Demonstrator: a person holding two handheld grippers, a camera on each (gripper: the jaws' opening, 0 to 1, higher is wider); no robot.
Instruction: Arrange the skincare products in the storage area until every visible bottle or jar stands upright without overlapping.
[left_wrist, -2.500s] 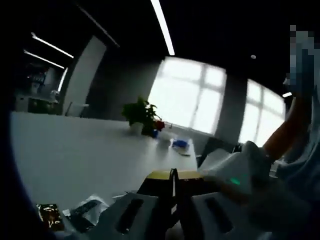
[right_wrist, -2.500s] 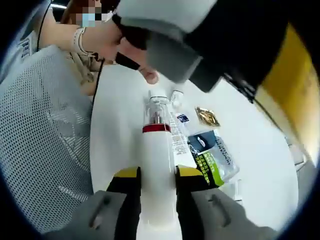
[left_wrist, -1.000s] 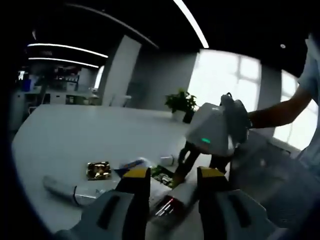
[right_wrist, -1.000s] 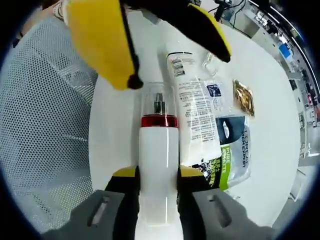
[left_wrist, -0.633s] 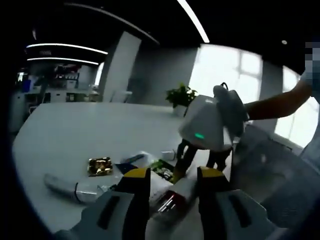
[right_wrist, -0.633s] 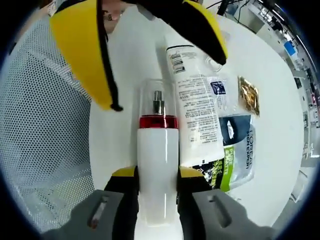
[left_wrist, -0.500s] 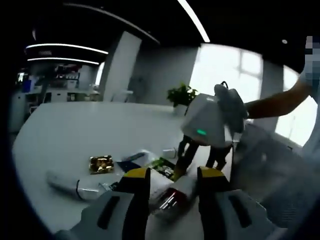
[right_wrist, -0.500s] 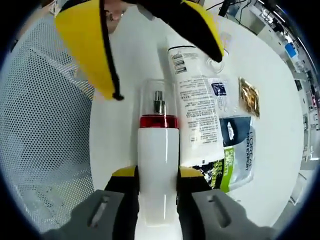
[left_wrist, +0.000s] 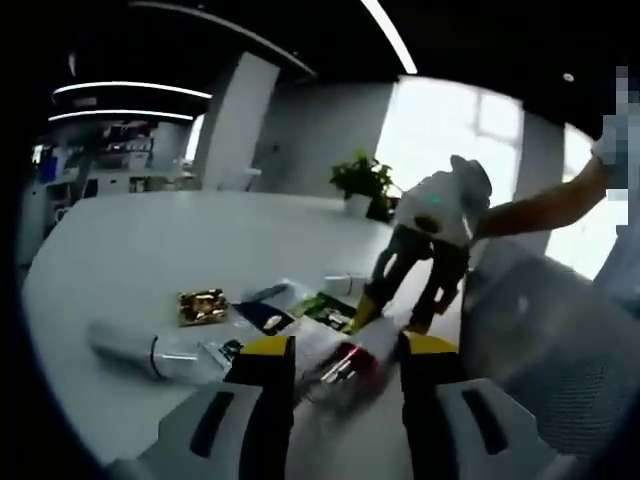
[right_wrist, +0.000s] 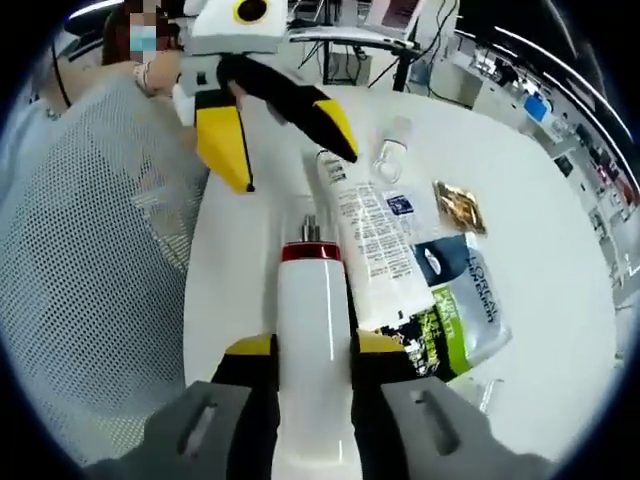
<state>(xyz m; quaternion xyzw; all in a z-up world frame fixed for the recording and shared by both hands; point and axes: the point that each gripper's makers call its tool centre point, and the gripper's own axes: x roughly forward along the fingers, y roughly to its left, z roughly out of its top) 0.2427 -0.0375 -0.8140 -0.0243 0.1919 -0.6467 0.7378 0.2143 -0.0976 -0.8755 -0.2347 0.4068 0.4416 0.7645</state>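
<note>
1. The right gripper (right_wrist: 312, 355) clamped the white bottle (right_wrist: 312, 330), which lay between its jaws with the red collar pointing to 12 o'clock.
2. The left gripper (right_wrist: 275, 135) hovered at 11 o'clock of the bottle, jaws spread wide and holding nothing.
3. Step in hand, as judged: lifting the bottle to stand it upright.
4. The tube (right_wrist: 365, 240) touched the bottle at 3 o'clock; sachets (right_wrist: 455, 305) lay beyond.
5. Open table (right_wrist: 235, 270) lay at 9 o'clock, near the mesh bin (right_wrist: 90, 300) edge.

Left hand-held gripper (left_wrist: 345, 350) jaws apart, white bottle (left_wrist: 350, 360) lying between.
</note>
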